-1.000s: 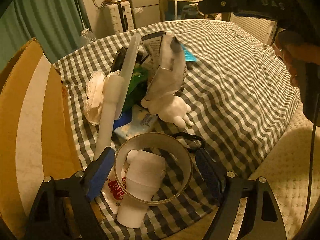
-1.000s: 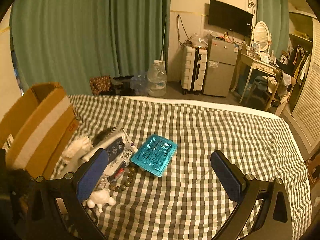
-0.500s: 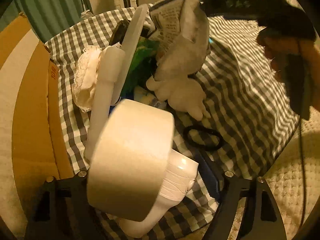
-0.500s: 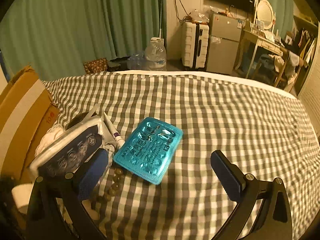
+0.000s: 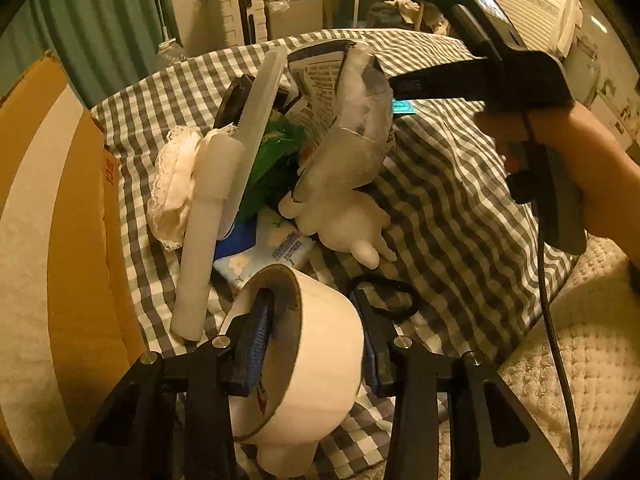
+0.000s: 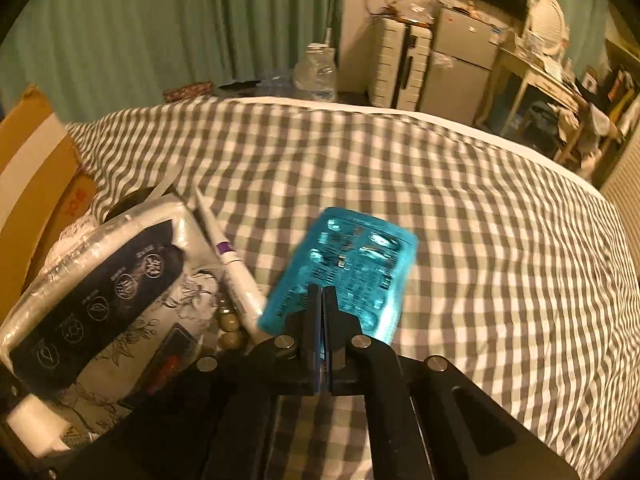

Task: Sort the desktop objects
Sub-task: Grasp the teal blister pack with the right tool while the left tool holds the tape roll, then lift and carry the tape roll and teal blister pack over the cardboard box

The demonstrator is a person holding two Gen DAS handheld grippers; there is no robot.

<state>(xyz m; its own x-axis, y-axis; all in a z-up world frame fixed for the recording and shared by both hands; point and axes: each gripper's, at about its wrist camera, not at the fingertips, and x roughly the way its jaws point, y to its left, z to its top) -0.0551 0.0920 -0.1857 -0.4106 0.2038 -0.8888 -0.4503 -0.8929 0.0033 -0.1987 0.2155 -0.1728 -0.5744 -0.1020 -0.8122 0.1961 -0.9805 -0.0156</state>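
Left gripper is holding a roll of white tape by its wall: one blue pad is sitting inside the core and the other is pressing on the outer face, a hold that suits a hollow ring too wide to span whole. That roll is being carried low over the checked cloth, near the cardboard box at the left edge, which is probably where sorted things are going. Beyond it, the heap of unsorted things is waiting: a lace-edged white cloth, a white tube, a green packet, a plush white toy and a black hair tie.

Further right, the right gripper is pinching a teal blister pack by its near edge, its jaws nearly touching because the sheet is so thin. The pack is tilting up off the cloth, apart from the pen and beads beside it, so it can likely be taken away without dragging them.
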